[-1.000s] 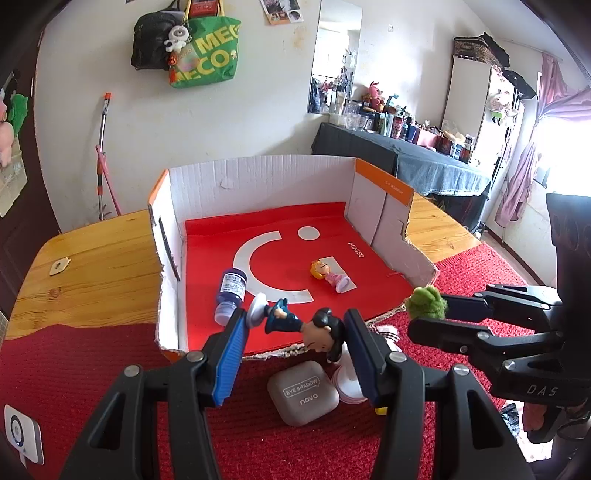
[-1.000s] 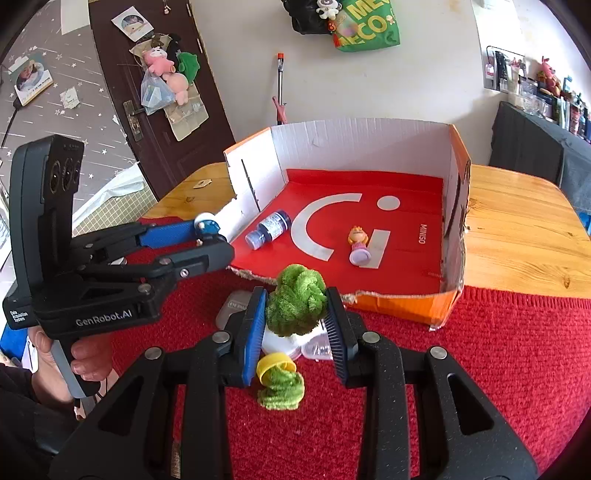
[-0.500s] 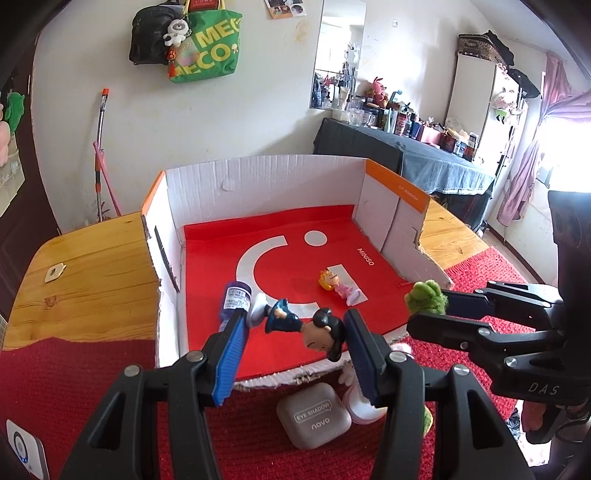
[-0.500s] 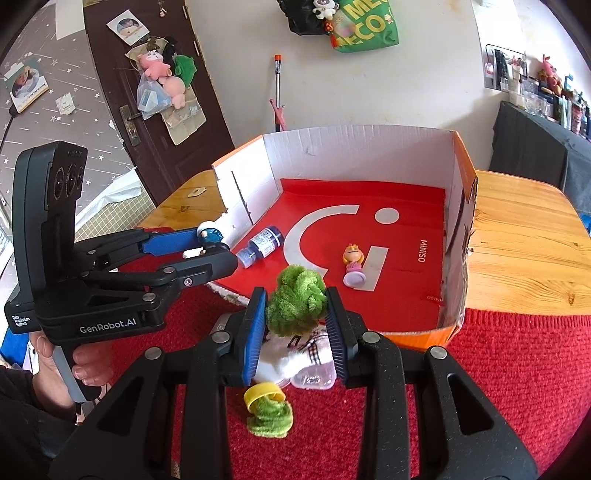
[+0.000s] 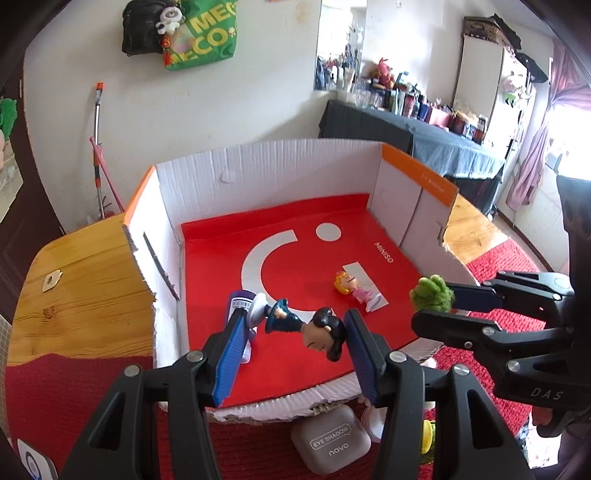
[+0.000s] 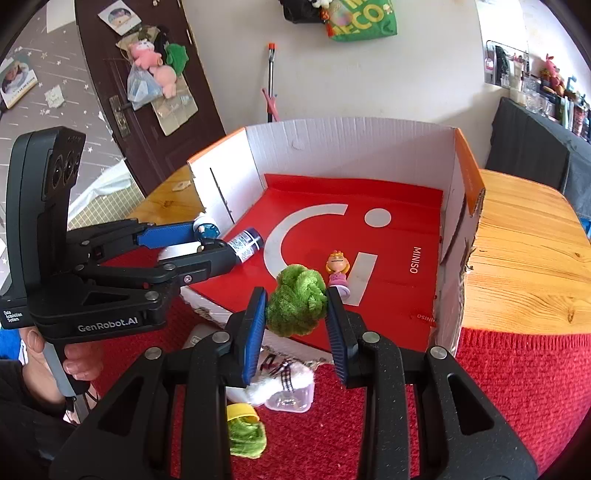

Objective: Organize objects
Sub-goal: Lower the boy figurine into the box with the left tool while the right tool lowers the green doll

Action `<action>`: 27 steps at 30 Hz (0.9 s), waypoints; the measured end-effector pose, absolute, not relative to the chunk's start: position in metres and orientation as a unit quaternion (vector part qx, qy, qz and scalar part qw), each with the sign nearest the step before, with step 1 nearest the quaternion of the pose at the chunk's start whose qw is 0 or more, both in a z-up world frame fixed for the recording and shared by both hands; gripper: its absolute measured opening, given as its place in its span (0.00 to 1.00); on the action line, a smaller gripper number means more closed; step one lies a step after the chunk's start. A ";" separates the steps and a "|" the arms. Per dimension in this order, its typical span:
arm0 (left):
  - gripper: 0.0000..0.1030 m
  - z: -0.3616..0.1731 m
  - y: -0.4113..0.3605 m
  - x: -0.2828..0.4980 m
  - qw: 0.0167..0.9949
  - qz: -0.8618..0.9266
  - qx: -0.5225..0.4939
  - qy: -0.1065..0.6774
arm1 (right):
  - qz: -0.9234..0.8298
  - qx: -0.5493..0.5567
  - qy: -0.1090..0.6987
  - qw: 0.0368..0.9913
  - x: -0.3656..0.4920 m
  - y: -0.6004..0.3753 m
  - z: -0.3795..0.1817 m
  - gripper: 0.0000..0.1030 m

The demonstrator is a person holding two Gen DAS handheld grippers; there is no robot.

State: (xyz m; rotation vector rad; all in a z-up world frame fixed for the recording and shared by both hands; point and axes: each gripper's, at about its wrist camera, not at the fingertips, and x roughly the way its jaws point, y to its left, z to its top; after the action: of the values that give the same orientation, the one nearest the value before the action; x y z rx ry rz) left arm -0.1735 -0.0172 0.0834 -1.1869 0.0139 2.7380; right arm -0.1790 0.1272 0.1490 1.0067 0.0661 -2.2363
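A: Red-floored cardboard box (image 5: 266, 166) already holds a small blue-capped bottle (image 6: 245, 245) and a blonde pink-dressed figurine (image 5: 352, 288).

B: Left tool (image 5: 291, 341) clamps a dark-haired blue-suited figurine (image 5: 306, 325), right tool (image 6: 295, 325) a fuzzy green ball (image 6: 297, 301), both above the box's near edge. A grey eyeshadow case (image 5: 330, 443) waits on the bench.

Wall: green tote bag (image 5: 207, 38) and black bag (image 5: 138, 31), hung side by side
Corner: mop (image 5: 98, 122), leaning
Door: plush toys (image 6: 155, 70), hanging
Side counter: bottles (image 5: 413, 101), crowded
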 end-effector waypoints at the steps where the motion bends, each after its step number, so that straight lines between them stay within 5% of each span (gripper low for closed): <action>1: 0.54 0.082 -0.017 -0.176 0.082 0.912 -0.401 0.004 | -0.856 0.391 0.027 0.338 -0.181 0.126 0.148 0.29; 27: 0.54 0.052 -0.034 -0.205 0.093 0.887 -0.451 0.010 | -0.813 0.465 0.053 0.345 -0.214 0.097 0.114 0.29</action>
State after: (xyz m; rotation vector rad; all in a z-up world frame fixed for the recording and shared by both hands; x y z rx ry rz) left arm -0.2054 -0.0338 0.0517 -1.3393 0.0311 2.6339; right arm -0.2143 0.0966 0.1138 1.2074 0.1384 -2.1119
